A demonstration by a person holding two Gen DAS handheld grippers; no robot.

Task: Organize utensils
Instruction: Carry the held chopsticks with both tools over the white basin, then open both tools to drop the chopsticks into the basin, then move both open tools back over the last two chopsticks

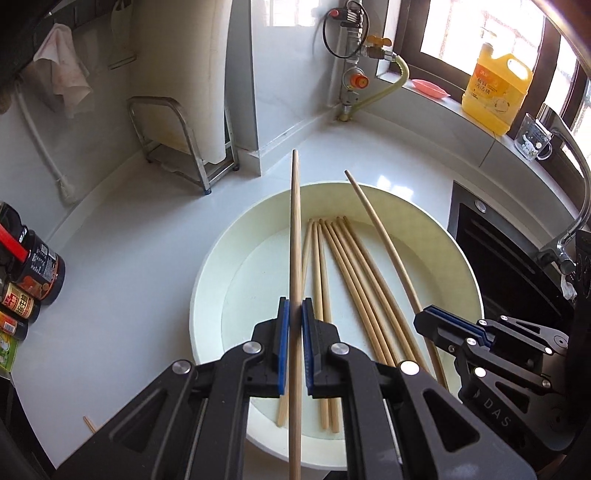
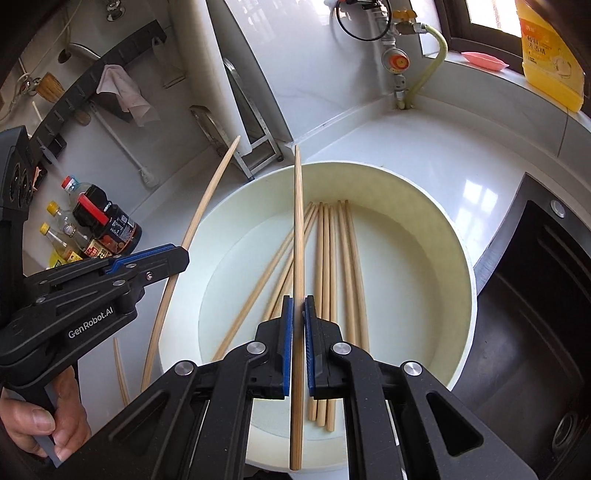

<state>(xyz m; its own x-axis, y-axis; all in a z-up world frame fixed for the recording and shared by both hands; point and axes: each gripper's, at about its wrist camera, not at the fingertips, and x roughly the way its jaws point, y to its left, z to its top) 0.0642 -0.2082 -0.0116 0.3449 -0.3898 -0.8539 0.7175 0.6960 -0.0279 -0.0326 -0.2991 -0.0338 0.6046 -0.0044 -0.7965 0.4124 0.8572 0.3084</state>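
We see a bright daylit scene in both views. Light pours in from the window (image 1: pixel 476 33) at the upper right, which is blown out to white. It throws pale reflected patches on the glossy white worktop (image 1: pixel 129 236) and inside the basin (image 2: pixel 436 236). The sink (image 2: pixel 524 288) stays dark with little detail. Shadows are soft and faint. Fisheye distortion bends the worktop edge and wall lines, and black vignetting fills the corners. Focus is sharp in the middle; we find no motion blur.
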